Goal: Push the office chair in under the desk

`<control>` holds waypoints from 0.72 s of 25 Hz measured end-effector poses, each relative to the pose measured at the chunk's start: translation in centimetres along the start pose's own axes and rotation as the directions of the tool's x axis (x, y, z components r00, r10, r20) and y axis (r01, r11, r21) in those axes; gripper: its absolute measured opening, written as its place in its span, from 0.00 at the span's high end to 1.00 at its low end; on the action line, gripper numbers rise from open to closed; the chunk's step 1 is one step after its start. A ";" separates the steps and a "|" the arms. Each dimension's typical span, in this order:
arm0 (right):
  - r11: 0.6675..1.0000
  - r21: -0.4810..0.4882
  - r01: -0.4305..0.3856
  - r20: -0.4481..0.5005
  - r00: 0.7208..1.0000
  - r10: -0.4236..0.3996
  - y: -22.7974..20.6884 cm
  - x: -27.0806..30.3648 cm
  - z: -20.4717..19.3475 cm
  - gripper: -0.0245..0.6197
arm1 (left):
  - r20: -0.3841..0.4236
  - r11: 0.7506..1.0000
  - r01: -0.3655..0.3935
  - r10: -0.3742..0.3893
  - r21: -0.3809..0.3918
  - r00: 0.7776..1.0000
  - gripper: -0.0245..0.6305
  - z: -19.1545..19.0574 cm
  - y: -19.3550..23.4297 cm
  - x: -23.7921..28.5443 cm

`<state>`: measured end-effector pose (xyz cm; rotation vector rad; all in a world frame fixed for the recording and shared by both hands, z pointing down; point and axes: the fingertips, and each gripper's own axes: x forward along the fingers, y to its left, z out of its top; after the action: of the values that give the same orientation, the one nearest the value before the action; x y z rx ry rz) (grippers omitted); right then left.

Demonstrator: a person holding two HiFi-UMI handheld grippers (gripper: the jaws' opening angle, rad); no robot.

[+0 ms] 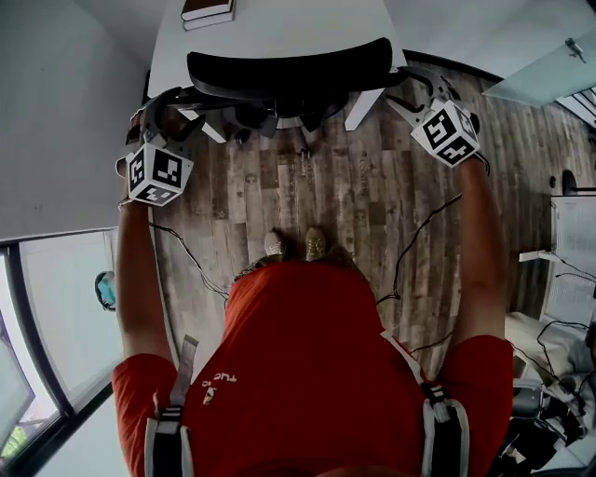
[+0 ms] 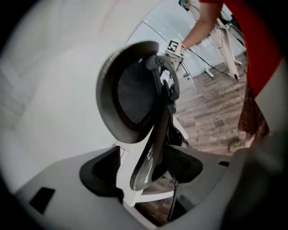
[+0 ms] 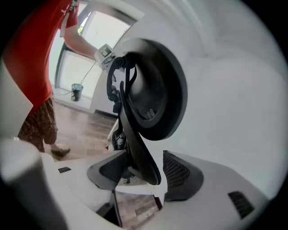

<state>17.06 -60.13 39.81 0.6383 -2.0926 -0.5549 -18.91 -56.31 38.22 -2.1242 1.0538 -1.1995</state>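
Note:
The black mesh office chair (image 1: 289,70) stands with its backrest at the edge of the white desk (image 1: 279,33), its seat under the desktop. My left gripper (image 1: 182,107) is at the backrest's left end and my right gripper (image 1: 410,88) at its right end. In the left gripper view the jaws (image 2: 144,168) stand wide with the chair's dark back-frame edge (image 2: 150,152) between them, and a gap shows on the left pad's side. In the right gripper view the gripper (image 3: 146,170) is open too, with the frame edge (image 3: 139,148) between the pads.
Books (image 1: 207,11) lie on the desk's far part. A grey wall and a glass panel (image 1: 65,307) run along the left. Cables (image 1: 419,233) trail over the wood floor by the person's feet (image 1: 293,244). A small bucket (image 3: 76,92) stands by the window.

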 end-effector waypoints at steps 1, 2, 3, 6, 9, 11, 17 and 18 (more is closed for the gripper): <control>0.999 0.036 0.033 0.037 0.999 -0.034 0.1 -0.9 0.7 0.57 | 0.040 0.999 -0.020 0.022 -0.047 0.999 0.51 0.7 0.2 -0.8; 0.995 0.073 0.062 0.073 0.995 -0.068 0.4 -1.7 1.4 0.57 | 0.084 0.995 -0.034 0.042 -0.096 0.996 0.51 1.6 0.3 -1.6; 0.990 0.114 0.086 0.112 0.989 -0.099 0.7 -2.5 2.2 0.57 | 0.133 0.989 -0.041 0.060 -0.145 0.989 0.51 2.6 0.3 -2.5; 0.961 0.251 0.117 0.235 0.956 -0.178 2.6 -4.9 5.2 0.57 | 0.279 0.955 -0.017 0.104 -0.297 0.955 0.51 6.3 -0.2 -5.0; 0.913 0.393 0.112 0.320 0.914 -0.250 4.9 -7.1 8.2 0.64 | 0.396 0.884 0.073 0.132 -0.462 0.909 0.53 9.2 -1.6 -7.1; 0.871 0.483 0.086 0.416 0.853 -0.314 5.9 -8.4 10.7 0.70 | 0.477 0.831 0.141 0.163 -0.539 0.863 0.59 11.1 -2.5 -8.1; 0.790 0.612 -0.042 0.560 0.729 -0.395 8.3 -9.8 15.9 0.81 | 0.600 0.723 0.267 0.247 -0.637 0.761 0.80 14.9 -4.8 -9.2; 0.783 0.619 -0.058 0.573 0.715 -0.400 8.5 -9.8 16.5 0.83 | 0.607 0.713 0.278 0.254 -0.643 0.753 0.82 15.2 -5.1 -9.1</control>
<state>6.27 -44.97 30.13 1.1520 -2.9903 -0.2094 -6.69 -45.43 29.65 -2.7878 1.2406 0.1268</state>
